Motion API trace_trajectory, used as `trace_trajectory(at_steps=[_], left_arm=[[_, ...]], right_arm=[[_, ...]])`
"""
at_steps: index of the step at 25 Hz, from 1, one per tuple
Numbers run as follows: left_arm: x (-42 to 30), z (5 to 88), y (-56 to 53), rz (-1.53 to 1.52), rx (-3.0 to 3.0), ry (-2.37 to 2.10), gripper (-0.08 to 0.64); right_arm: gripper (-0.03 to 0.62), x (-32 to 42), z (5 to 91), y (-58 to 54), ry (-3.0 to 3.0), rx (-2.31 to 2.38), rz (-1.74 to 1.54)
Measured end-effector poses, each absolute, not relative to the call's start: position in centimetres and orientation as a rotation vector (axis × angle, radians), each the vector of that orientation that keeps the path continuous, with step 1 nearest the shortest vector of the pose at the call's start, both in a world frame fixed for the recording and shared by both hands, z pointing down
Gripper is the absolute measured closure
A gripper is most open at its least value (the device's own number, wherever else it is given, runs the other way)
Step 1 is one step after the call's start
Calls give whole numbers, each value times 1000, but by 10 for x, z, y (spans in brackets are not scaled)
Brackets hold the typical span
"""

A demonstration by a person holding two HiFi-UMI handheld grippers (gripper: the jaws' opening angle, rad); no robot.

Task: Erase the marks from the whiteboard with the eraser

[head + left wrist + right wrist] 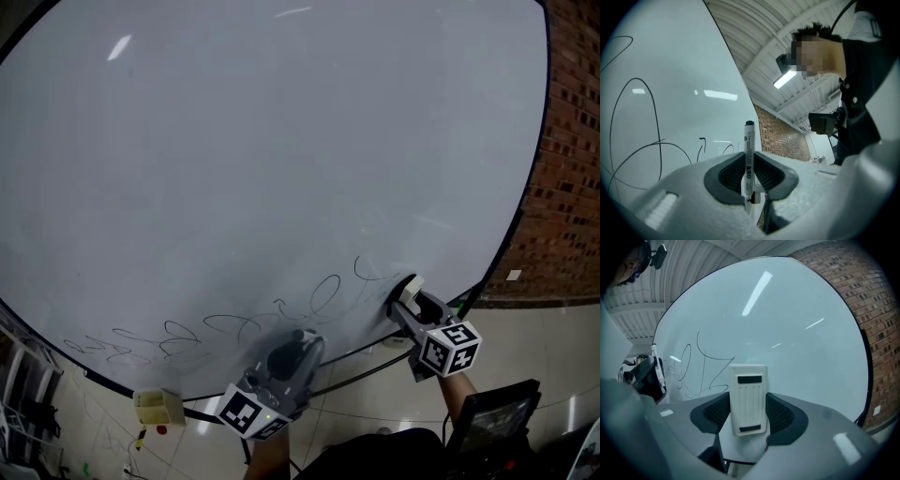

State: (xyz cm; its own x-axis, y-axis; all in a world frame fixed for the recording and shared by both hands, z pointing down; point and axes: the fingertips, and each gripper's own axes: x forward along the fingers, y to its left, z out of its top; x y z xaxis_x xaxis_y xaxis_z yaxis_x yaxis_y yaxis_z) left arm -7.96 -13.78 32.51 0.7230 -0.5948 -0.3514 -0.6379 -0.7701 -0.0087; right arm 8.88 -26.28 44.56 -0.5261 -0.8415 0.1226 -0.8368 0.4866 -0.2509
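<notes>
Fingers (pixel 783 416) of the right gripper (pixel 749 414) clamp the eraser (pixel 748 385) by its lower half, close to the rightmost marks (pixel 361 272) low on the whiteboard (pixel 281 141). Those of the left gripper (pixel 749 177) pinch a marker (pixel 749 154) upright. Pressed unevenly, the eraser may twist in that shallow hold and skip strokes, and the marker could stray onto the board.

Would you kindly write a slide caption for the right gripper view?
Right hand-held gripper clamps a white eraser facing the scribbled whiteboard.
</notes>
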Motion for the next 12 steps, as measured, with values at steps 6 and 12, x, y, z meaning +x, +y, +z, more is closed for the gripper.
trace_trajectory(at_steps=[6, 12], left_arm=[[-83, 324, -135, 499, -2788, 1010, 503], [-93, 318, -128, 536, -2767, 1013, 503]], right_arm=[[353, 87, 442, -262, 2677, -1533, -489], [353, 63, 330, -251, 2659, -1427, -189]])
